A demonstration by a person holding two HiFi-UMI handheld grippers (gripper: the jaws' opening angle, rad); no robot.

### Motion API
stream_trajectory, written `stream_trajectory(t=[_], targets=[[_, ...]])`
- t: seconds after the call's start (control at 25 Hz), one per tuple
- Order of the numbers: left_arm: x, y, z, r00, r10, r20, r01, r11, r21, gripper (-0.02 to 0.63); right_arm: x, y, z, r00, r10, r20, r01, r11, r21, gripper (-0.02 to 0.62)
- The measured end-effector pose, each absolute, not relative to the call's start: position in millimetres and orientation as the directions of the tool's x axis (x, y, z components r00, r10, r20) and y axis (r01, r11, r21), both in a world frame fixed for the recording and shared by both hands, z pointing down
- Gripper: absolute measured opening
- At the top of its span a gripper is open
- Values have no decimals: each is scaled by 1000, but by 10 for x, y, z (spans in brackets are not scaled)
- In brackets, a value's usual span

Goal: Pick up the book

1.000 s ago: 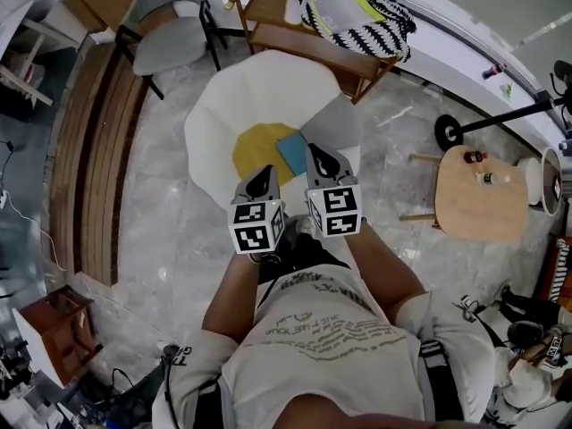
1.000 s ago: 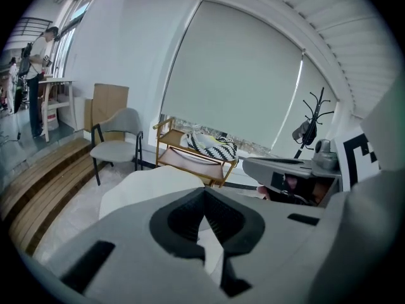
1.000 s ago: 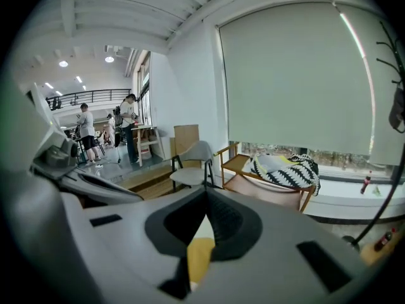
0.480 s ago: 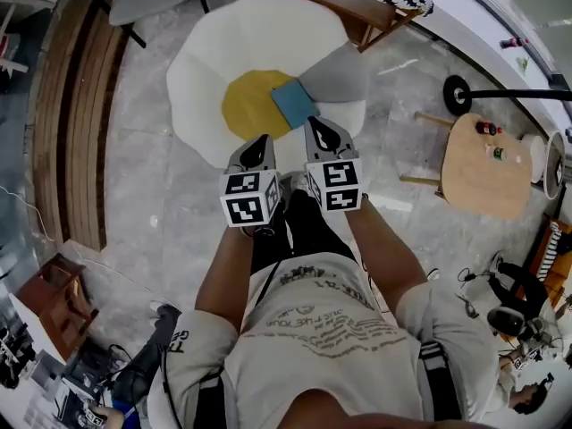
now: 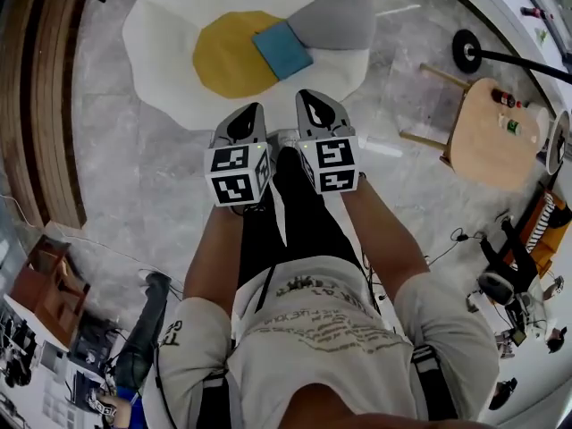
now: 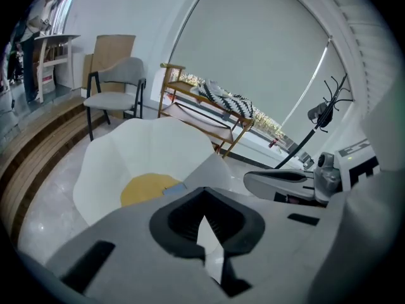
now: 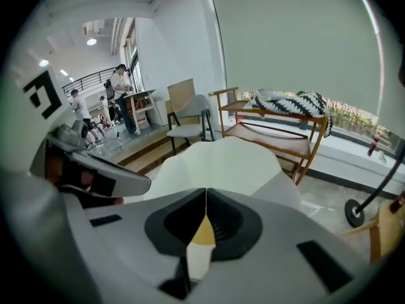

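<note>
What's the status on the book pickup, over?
Shut, empty: left hand-held gripper, right hand-held gripper. Blue book flat on yellow patch, untouched. Nothing in the way.

A grey marble floor (image 5: 134, 195) carries a low white petal-shaped seat (image 5: 161, 34) and, well apart at the right, a round wooden table (image 5: 487, 137). On the seat lie a round yellow pad (image 5: 223, 56) and a grey cushion (image 5: 335, 21). A blue book (image 5: 281, 49) lies on the pad's edge, just beside the cushion.
</note>
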State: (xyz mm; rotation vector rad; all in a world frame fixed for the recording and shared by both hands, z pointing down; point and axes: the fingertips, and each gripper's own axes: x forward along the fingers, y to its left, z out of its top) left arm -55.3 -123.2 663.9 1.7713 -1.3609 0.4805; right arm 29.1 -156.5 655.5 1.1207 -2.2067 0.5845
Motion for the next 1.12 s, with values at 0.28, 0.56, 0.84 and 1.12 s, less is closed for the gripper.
stream_trajectory(t=[0.28, 0.56, 0.84, 1.12], targets=[[-547, -1118, 7342, 347, -566, 748, -917, -35, 398, 17, 271, -1386, 7357, -456, -492, 742, -818, 560, -132, 28], [-440, -1078, 7914, 354, -544, 761, -915, -35, 401, 17, 334, -1303, 8070, -452, -421, 787, -785, 607, -126, 28], [-336, -963, 8340, 377, -508, 774, -907, -34, 420, 16, 554, -1382, 8765, -370, -398, 840, -785, 617, -53, 28], [-468, -921, 8585, 371, -501, 782, -898, 21, 439, 15, 459, -1547, 9303, -326, -369, 871, -717, 697, 27, 63]])
